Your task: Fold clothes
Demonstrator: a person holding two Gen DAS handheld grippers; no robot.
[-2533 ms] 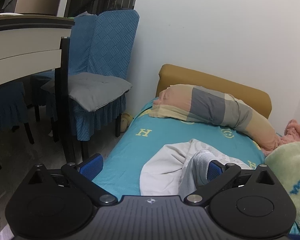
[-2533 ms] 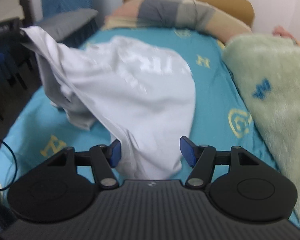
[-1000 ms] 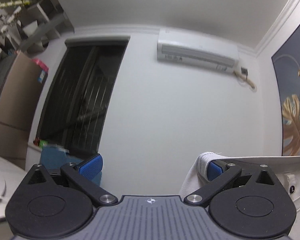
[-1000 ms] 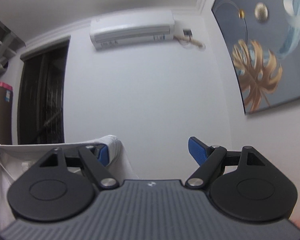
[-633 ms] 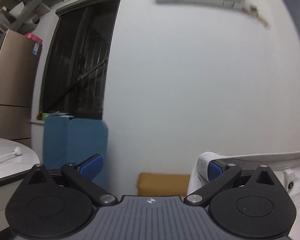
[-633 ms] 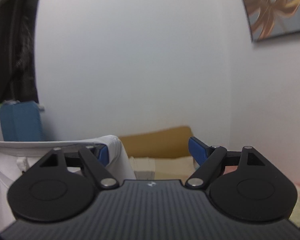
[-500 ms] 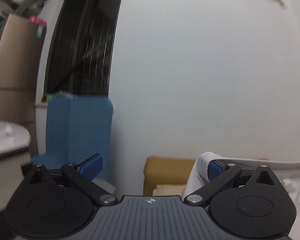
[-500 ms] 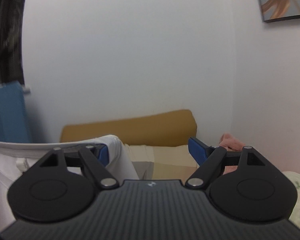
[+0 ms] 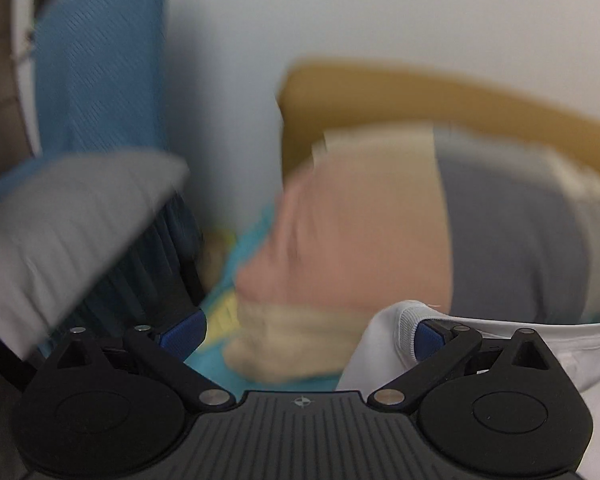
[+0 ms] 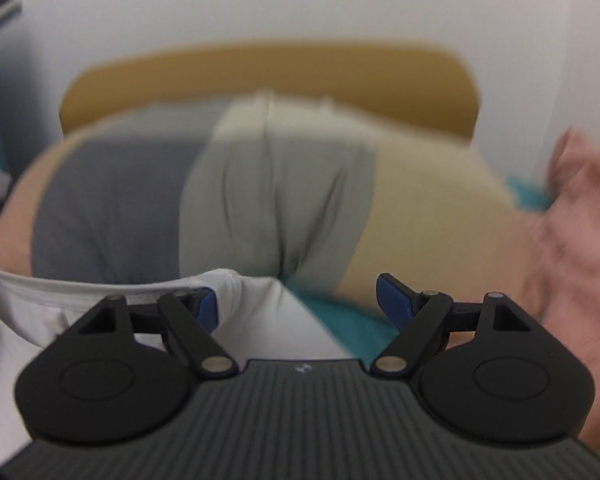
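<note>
Where wall filled both views, the pillow (image 10: pixel 260 184) now sits at 12 o'clock; left gripper (image 9: pixel 308 330) and right gripper (image 10: pixel 296 300) jaws remain spread, shirt (image 9: pixel 384 340) draped over one finger each.

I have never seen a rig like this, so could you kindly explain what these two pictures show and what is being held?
Each picture comes from a camera mounted on a hand-held tool with two blue-padded fingers; a person holds one tool in each hand. The left gripper has a white garment draped over its right finger. The right gripper has the same garment hooked over its left finger. Both sets of fingers stand wide apart. Ahead lies a bed with a teal sheet, a striped pillow and a tan headboard. Both views are blurred.
</note>
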